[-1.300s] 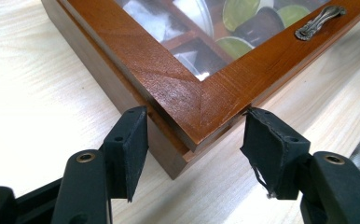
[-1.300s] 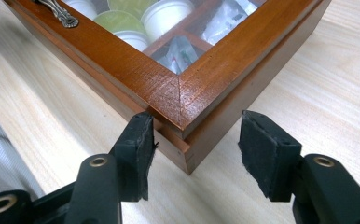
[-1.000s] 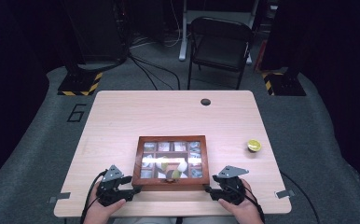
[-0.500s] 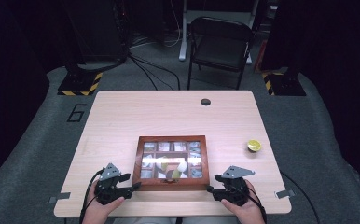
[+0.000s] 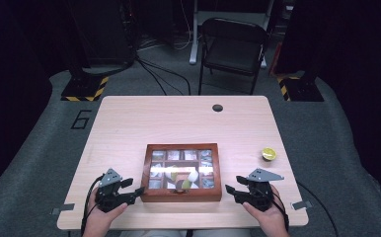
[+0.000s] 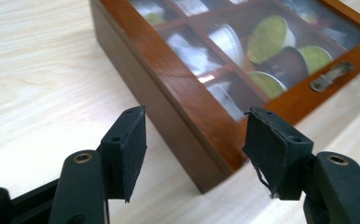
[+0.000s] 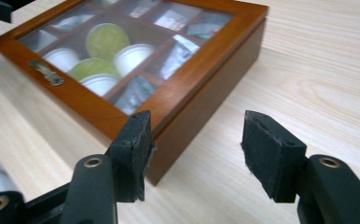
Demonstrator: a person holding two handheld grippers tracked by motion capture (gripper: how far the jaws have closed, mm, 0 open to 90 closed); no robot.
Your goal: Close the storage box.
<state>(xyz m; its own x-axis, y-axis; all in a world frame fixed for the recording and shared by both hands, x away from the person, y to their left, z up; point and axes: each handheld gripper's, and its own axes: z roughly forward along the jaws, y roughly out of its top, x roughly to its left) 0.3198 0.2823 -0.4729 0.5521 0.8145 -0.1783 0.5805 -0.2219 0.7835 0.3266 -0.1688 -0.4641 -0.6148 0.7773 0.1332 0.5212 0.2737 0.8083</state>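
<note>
two claws by the box

both the left claw (image 5: 140, 190) and right claw (image 5: 229, 188) have let go, a bit wider now, flanking the wooden box (image 5: 181, 149) near the table's front edge; lid unopened.

Box (image 6: 187, 112) of reddish-brown polished wood with glossy glass lid panes and a dull metal clasp (image 6: 331, 76); capsules (image 6: 267, 39) inside with matt green tops; table (image 5: 144, 123) pale wood-grain laminate, smooth; gripper pads (image 7: 134, 149) matt black, slightly rough, rubber-like
</note>
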